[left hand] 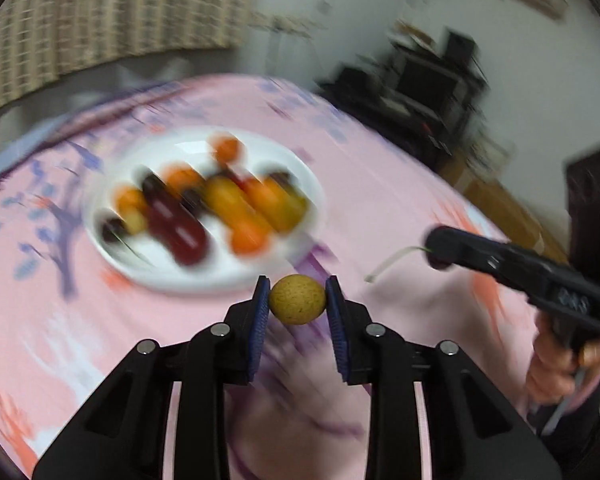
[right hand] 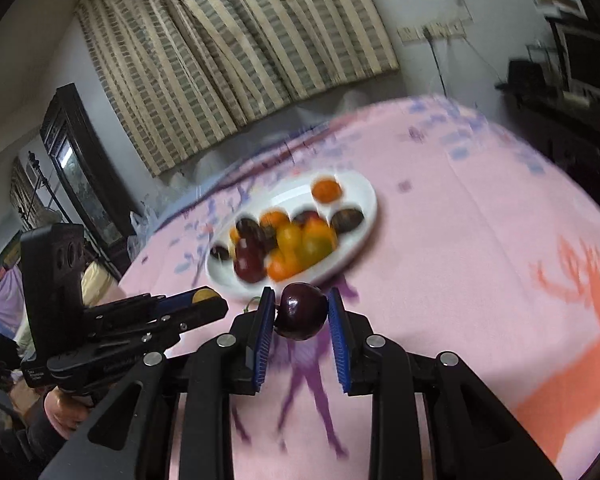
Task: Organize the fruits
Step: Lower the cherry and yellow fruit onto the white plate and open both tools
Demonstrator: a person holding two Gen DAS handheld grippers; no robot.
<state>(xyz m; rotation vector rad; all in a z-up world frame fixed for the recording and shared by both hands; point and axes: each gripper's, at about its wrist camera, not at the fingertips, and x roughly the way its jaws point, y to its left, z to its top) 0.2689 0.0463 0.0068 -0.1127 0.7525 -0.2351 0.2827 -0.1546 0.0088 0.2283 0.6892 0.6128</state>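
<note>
A tan, speckled round fruit [left hand: 297,299] and a dark cherry [right hand: 302,312] were each clamped aloft; blurred orange, yellow and red fruits [left hand: 204,208] crowded the white plate [left hand: 300,168].

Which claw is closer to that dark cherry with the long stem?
The right claw: it grips the cherry between its pads. The left claw is off to its side, holding a small tan fruit.

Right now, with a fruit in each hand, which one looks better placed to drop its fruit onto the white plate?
Probably the left. Its gripper holds the tan fruit almost at the plate's near rim. The right gripper with the cherry sits slightly farther back.
</note>
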